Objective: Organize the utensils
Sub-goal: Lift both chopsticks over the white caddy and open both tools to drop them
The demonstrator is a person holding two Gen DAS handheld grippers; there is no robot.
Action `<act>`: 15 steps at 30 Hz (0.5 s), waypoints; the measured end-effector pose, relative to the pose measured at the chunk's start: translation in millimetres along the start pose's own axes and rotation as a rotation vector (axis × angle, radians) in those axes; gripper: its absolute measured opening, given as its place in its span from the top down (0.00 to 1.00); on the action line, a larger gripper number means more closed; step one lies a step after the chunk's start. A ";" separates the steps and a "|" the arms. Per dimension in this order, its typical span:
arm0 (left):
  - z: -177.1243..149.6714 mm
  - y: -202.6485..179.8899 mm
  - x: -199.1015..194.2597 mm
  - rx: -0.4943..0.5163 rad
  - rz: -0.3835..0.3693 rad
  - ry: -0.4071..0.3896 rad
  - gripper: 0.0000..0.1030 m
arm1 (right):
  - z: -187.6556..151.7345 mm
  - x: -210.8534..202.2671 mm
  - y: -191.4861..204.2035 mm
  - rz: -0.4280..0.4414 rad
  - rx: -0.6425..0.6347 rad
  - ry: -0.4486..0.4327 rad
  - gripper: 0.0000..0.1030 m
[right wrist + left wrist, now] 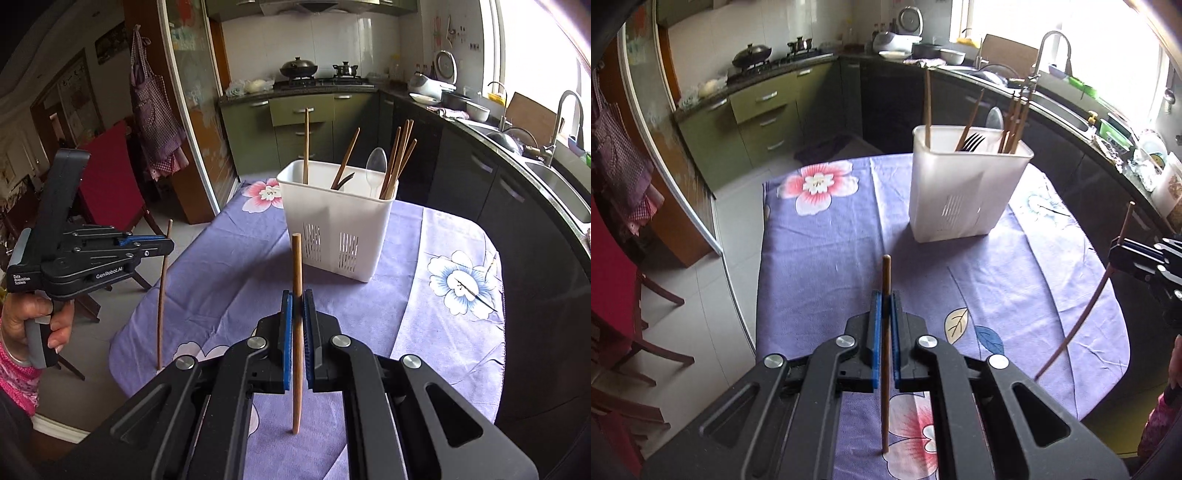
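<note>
A white plastic utensil holder (pixel 964 192) (pixel 332 229) stands on the purple floral tablecloth and holds several wooden chopsticks, a black fork (pixel 973 142) and a clear spoon (pixel 375 164). My left gripper (pixel 885 299) is shut on a wooden chopstick (pixel 885 362), held upright above the table in front of the holder. It also shows in the right wrist view (pixel 168 245) at the left with its chopstick (pixel 162 295). My right gripper (pixel 297 299) is shut on another upright wooden chopstick (pixel 297 332); it shows at the right edge of the left wrist view (pixel 1117 251) with its chopstick (pixel 1086 317).
The table (pixel 820 258) is covered by a purple cloth with flower prints. Wooden chairs (pixel 635 332) stand to its left. Kitchen counters with a stove (pixel 317 83), a sink (pixel 554 181) and a tap run behind and to the right.
</note>
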State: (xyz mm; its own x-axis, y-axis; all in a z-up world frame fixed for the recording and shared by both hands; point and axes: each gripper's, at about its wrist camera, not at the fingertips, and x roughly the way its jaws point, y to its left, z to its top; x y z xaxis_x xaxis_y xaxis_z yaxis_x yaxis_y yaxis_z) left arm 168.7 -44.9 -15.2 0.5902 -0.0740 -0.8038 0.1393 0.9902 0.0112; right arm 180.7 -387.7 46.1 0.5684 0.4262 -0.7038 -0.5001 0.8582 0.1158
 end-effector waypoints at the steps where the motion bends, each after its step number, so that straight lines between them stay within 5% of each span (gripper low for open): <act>1: 1.0 -2.6 -2.9 0.004 -0.001 -0.007 0.96 | -0.6 -2.6 1.4 0.001 -0.002 -0.006 0.94; 15: 14.7 -22.1 -24.0 0.037 -0.023 -0.056 0.96 | 7.9 -22.0 5.4 -0.001 -0.012 -0.050 0.94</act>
State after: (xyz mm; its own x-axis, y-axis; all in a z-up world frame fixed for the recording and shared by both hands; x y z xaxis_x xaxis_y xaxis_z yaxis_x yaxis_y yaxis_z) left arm 163.2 -66.8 12.6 0.6300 -0.1043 -0.7695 0.1818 0.9832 0.0156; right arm 170.7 -390.2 67.8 0.6005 0.4397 -0.6679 -0.5076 0.8550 0.1066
